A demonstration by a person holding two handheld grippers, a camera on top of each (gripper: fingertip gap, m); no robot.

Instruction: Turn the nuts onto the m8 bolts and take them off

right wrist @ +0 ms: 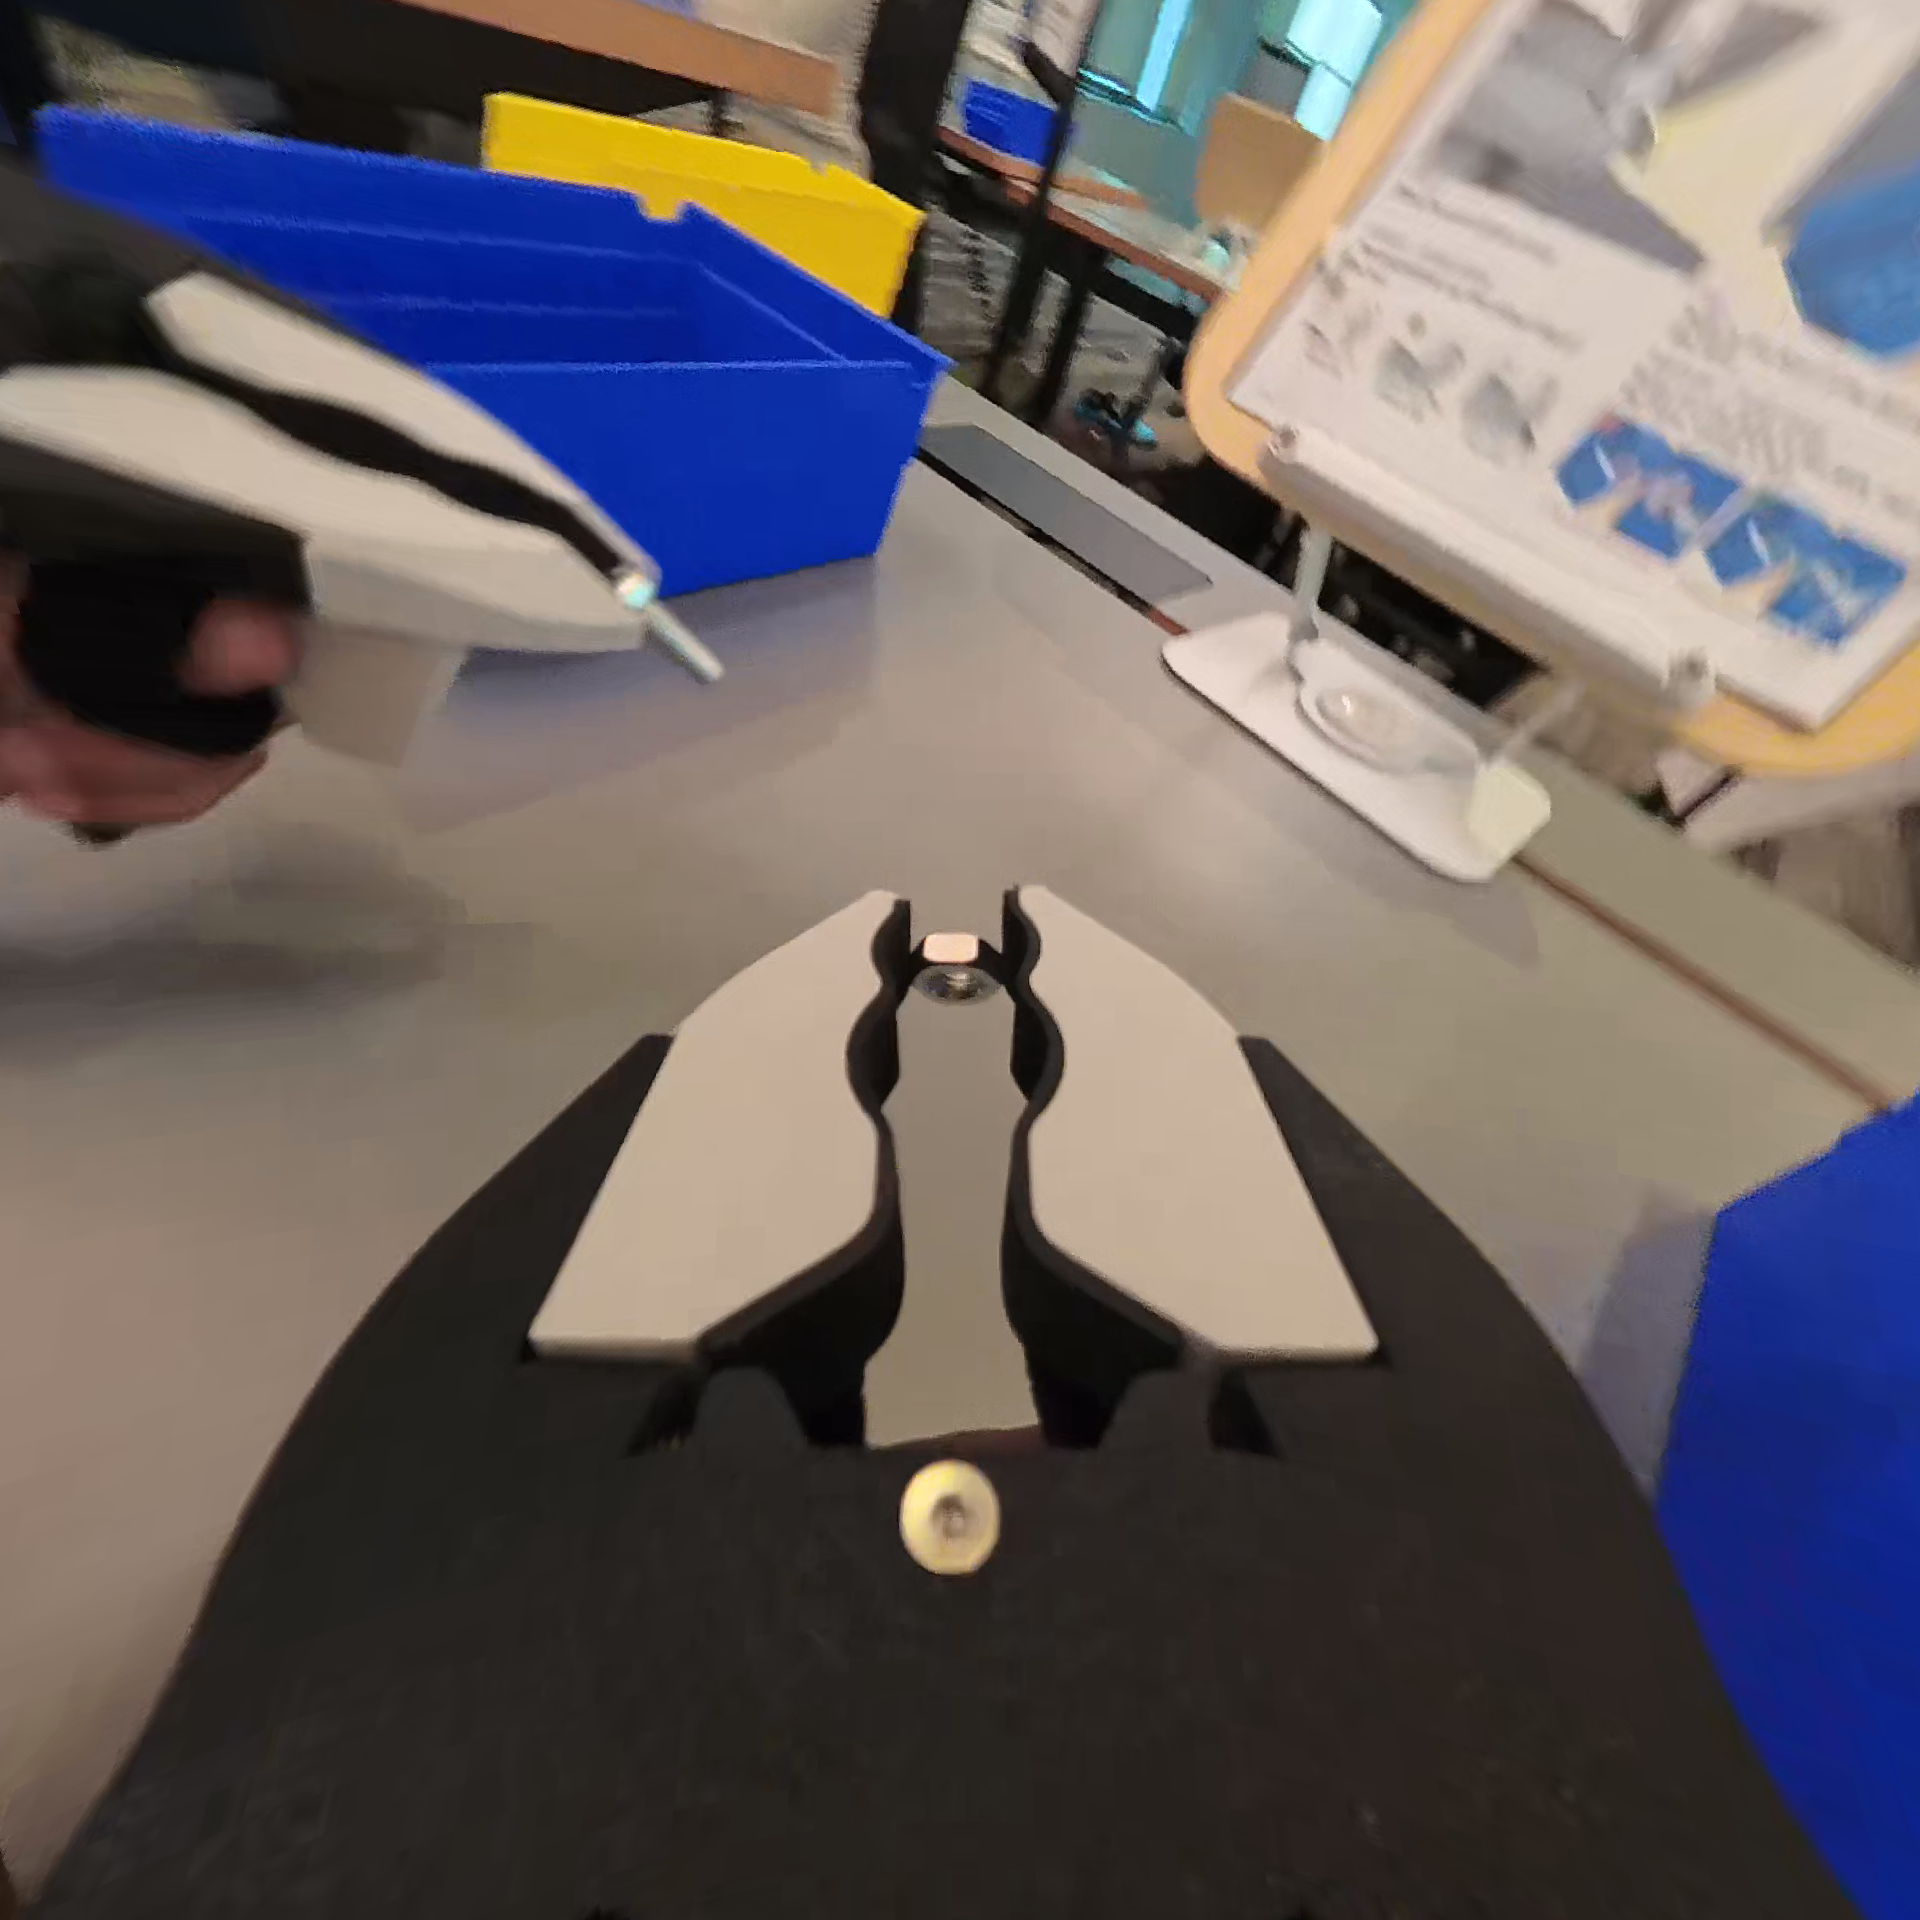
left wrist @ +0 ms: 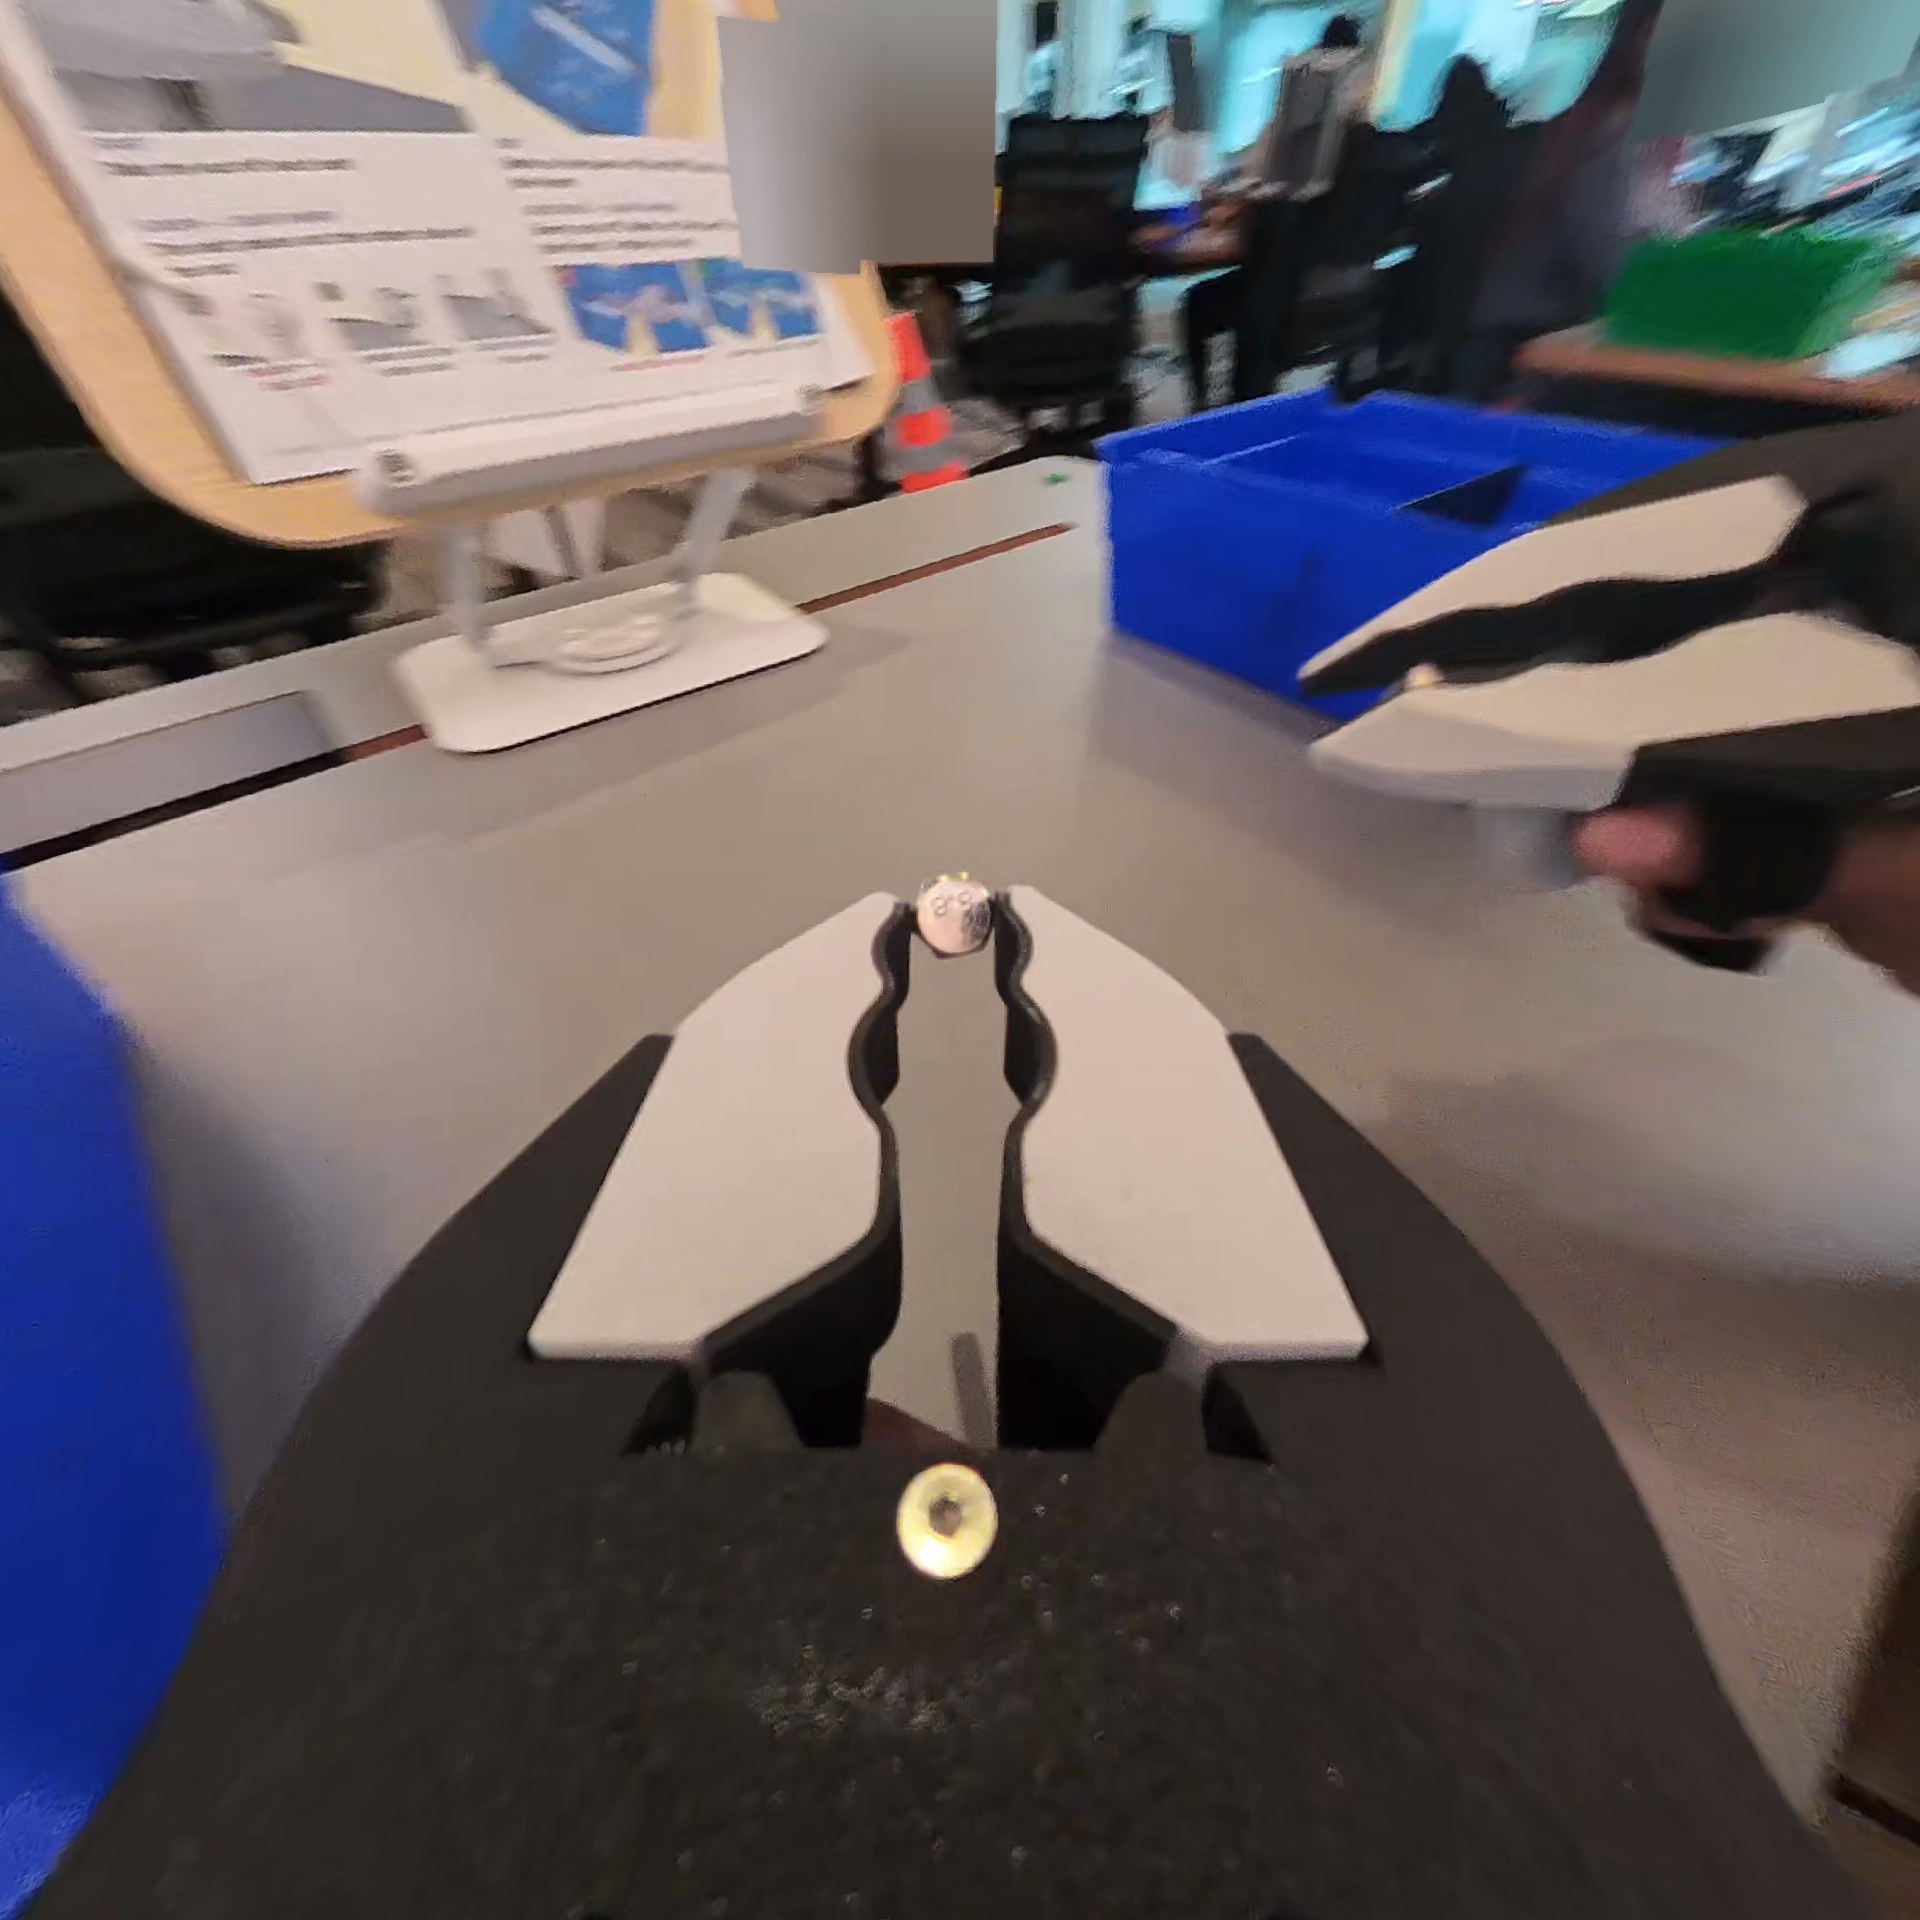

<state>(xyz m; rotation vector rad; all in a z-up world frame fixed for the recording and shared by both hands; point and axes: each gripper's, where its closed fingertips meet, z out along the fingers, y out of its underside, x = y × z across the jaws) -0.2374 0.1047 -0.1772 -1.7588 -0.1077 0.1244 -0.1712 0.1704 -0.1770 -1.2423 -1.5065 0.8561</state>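
Note:
My left gripper (left wrist: 954, 914) is shut on the hex head of a silver bolt (left wrist: 954, 916), held above the grey table (left wrist: 727, 883). In the right wrist view the same gripper (right wrist: 623, 587) shows at the left, with the bolt's threaded shank (right wrist: 681, 644) sticking out down and to the right. My right gripper (right wrist: 956, 951) is shut on a silver nut (right wrist: 954, 966) at its tips. It also shows at the right of the left wrist view (left wrist: 1320, 712), with the nut (left wrist: 1421, 678) between its tips. The two grippers are apart.
A blue bin (left wrist: 1299, 540) stands at the back right of the table; it shows in the right wrist view (right wrist: 644, 416) with a yellow bin (right wrist: 707, 208) behind. A document stand with a printed sheet (left wrist: 447, 312) stands at the back (right wrist: 1621, 395). Another blue bin (right wrist: 1808, 1455) is close by. Spacing between my two grippers at the tips: around 10 cm.

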